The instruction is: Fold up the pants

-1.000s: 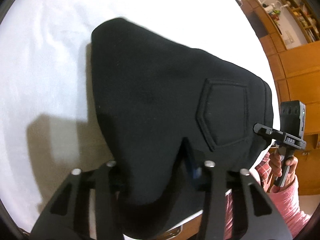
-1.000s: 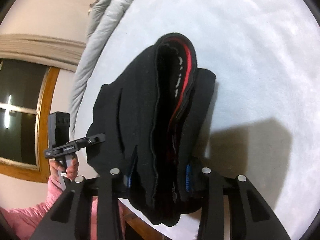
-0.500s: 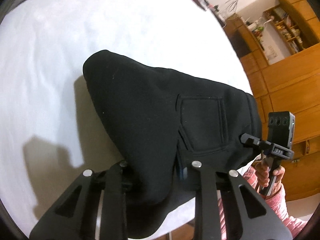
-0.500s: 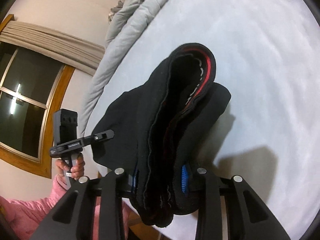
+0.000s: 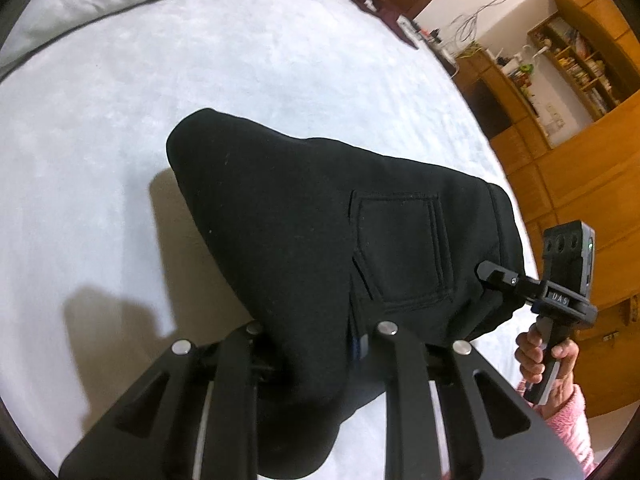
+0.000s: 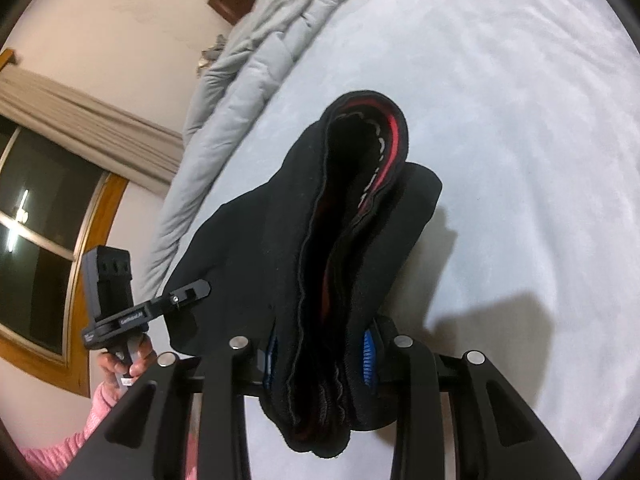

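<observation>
The left hand-held gripper was clenched on one end of the folded black pants, which hung between the two tools above the white bed, its far fold drooping toward the sheet. A back pocket faced up. The right hand-held gripper was clamped on the waistband end, where red lining showed in the opening. A grey duvet lay bunched along the bed's far edge.
</observation>
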Tool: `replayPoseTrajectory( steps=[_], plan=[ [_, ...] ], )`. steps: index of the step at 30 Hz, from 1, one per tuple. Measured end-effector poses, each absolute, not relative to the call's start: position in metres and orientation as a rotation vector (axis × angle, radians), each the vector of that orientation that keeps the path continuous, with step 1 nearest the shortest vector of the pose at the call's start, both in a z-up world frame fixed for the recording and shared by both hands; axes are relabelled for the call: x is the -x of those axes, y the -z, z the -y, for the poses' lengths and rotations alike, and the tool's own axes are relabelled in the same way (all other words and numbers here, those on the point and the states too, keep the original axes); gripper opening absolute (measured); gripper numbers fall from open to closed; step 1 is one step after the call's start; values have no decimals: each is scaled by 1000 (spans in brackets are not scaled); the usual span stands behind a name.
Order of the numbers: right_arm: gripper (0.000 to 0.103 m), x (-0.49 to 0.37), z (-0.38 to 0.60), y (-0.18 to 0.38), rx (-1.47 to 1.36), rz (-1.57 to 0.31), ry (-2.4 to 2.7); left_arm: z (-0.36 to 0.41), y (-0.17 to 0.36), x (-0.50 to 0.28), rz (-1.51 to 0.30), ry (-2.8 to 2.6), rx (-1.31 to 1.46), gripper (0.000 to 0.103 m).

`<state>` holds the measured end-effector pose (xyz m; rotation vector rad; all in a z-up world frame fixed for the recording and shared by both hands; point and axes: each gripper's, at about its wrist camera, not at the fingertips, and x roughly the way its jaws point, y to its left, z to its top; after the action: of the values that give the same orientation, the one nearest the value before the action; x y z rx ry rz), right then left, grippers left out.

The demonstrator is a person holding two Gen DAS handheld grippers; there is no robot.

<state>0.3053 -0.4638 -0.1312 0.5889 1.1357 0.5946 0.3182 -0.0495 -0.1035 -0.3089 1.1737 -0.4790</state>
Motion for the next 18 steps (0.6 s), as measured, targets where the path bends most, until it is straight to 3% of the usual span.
replayPoseTrajectory(
  steps=[4,8,13,18],
  plan=[
    [39,-318,475,164,-610,-1178,-552,43,134,-330,-1218,459,313,26],
    [60,-307,491,187,-662,-1186,-557,45,145,-324,-1211,469,300,35],
    [72,-282,517,187,-716,-1137,-525,45,140,-317,-1184,392,246,58],
    [74,-252,527,169,-669,-1130,-447,27,131,-294,-1174,292,225,79]
  ],
)
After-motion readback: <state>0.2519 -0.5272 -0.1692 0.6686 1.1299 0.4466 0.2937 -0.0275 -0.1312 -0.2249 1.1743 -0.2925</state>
